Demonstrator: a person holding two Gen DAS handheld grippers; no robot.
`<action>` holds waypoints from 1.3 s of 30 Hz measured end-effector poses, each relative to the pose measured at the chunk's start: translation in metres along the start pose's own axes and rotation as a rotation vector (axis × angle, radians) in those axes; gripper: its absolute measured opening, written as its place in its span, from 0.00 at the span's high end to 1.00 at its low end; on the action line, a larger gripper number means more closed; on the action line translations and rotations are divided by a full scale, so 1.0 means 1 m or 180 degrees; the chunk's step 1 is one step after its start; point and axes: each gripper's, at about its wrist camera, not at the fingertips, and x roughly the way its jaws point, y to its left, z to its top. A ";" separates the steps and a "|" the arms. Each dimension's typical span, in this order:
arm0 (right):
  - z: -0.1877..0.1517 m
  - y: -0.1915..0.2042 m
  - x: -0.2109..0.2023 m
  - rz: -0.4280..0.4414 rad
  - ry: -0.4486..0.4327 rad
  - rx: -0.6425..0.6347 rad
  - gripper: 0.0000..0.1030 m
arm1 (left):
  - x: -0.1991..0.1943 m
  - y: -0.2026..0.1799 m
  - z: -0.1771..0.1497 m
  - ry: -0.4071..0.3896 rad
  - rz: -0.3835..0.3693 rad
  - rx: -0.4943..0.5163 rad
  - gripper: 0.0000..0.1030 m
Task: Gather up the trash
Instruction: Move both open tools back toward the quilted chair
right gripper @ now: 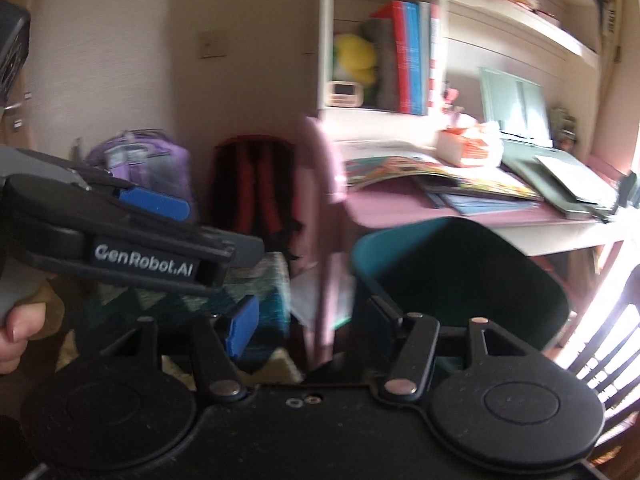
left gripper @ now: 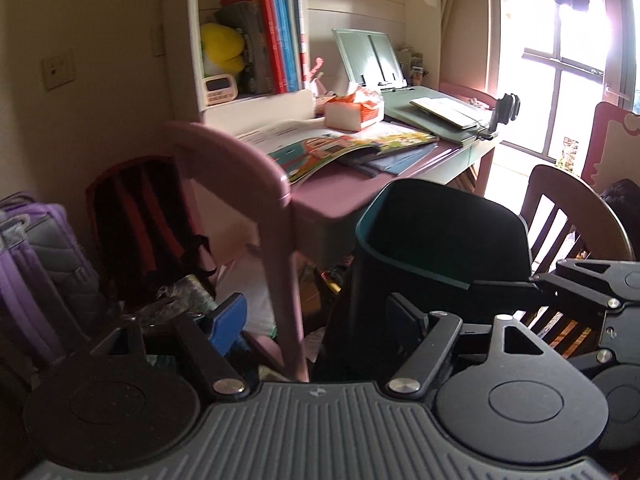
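A dark teal trash bin (left gripper: 440, 232) with a black inside stands just ahead of both grippers, in front of the pink desk (left gripper: 332, 196). My left gripper (left gripper: 316, 318) is open. Its right blue-padded finger (left gripper: 404, 316) lies against the bin's near wall, and only a pink chair leg shows in the gap. My right gripper (right gripper: 312, 322) is also open, and its right finger (right gripper: 384, 314) overlaps the bin (right gripper: 460, 276) at the left wall. Nothing is clamped in either. The right wrist view shows the left gripper's blue pad (right gripper: 154, 202) at the left, held by a hand (right gripper: 16, 332).
A pink chair (left gripper: 240, 168) stands between me and the desk. A red-black backpack (left gripper: 140, 224) and a purple bag (left gripper: 36, 248) lean on the wall at left. Books (left gripper: 360, 148) and an orange tissue pack (left gripper: 352, 110) lie on the desk. A dark wooden chair (left gripper: 568, 216) is at right.
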 end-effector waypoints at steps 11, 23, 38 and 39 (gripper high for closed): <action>-0.029 0.082 0.046 0.0602 0.0200 -0.0223 0.42 | -0.032 0.100 -0.087 0.0096 0.0380 -0.0390 0.22; -0.088 0.166 0.138 0.0943 0.0670 -0.0531 0.40 | -0.008 0.197 -0.189 0.0278 0.0714 -0.0771 0.03; -0.184 0.220 0.308 0.0934 0.1412 -0.0479 0.40 | 0.108 0.318 -0.341 0.0888 0.0798 -0.1007 0.03; -0.191 0.222 0.319 0.0927 0.1436 -0.0493 0.40 | 0.119 0.322 -0.353 0.0965 0.0790 -0.1028 0.03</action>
